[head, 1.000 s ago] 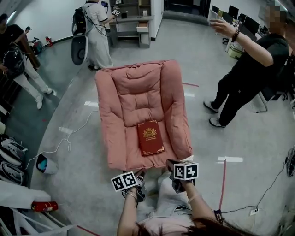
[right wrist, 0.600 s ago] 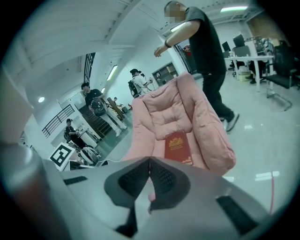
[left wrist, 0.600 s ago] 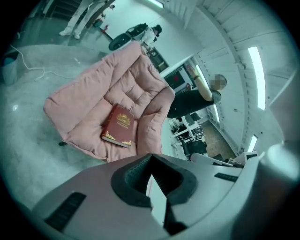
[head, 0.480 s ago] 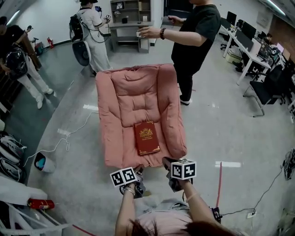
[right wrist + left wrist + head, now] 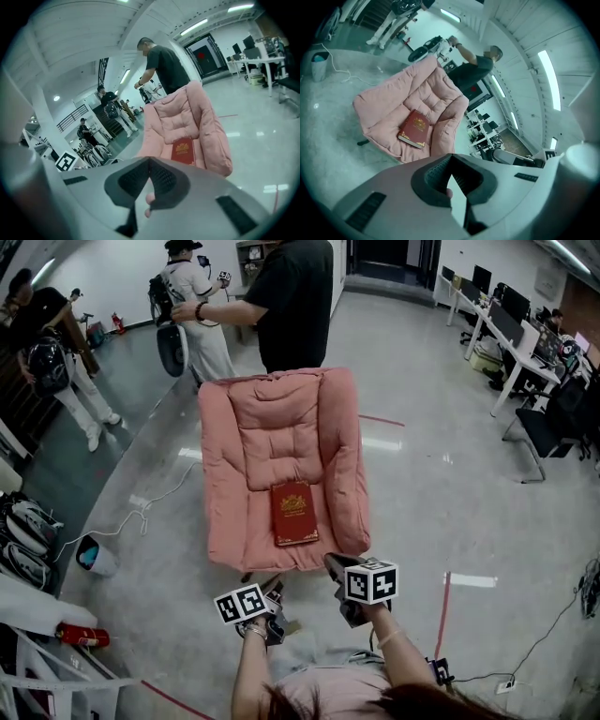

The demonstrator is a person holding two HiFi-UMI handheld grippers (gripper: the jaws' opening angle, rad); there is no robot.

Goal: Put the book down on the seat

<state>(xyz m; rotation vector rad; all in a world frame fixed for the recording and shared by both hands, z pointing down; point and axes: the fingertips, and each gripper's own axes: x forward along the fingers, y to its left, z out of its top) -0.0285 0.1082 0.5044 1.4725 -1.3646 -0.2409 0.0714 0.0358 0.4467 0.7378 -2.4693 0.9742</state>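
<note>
The book (image 5: pixel 294 513) lies flat, cover up, near the front of the seat (image 5: pixel 225 502), with neither gripper touching it. The left hand-held gripper (image 5: pixel 450 158) and right hand-held gripper (image 5: pixel 149 160) are closed tight on nothing, just short of the seat's front edge. In the head view their jaw tips are hard to make out. A person (image 5: pixel 295 296) behind the seat is cut off at the top.

- We hold the left gripper (image 5: pixel 273 591) low in front of our body, with its jaws closed together and nothing between them.
- The right gripper (image 5: pixel 331 563) is just beside it, a little further forward; its jaws are also closed and empty.
- Both grippers point forward and somewhat downward.
- Our left forearm (image 5: pixel 246 673) and right forearm (image 5: pixel 405 664) are bare and reach forward, well apart at the elbows.
</note>
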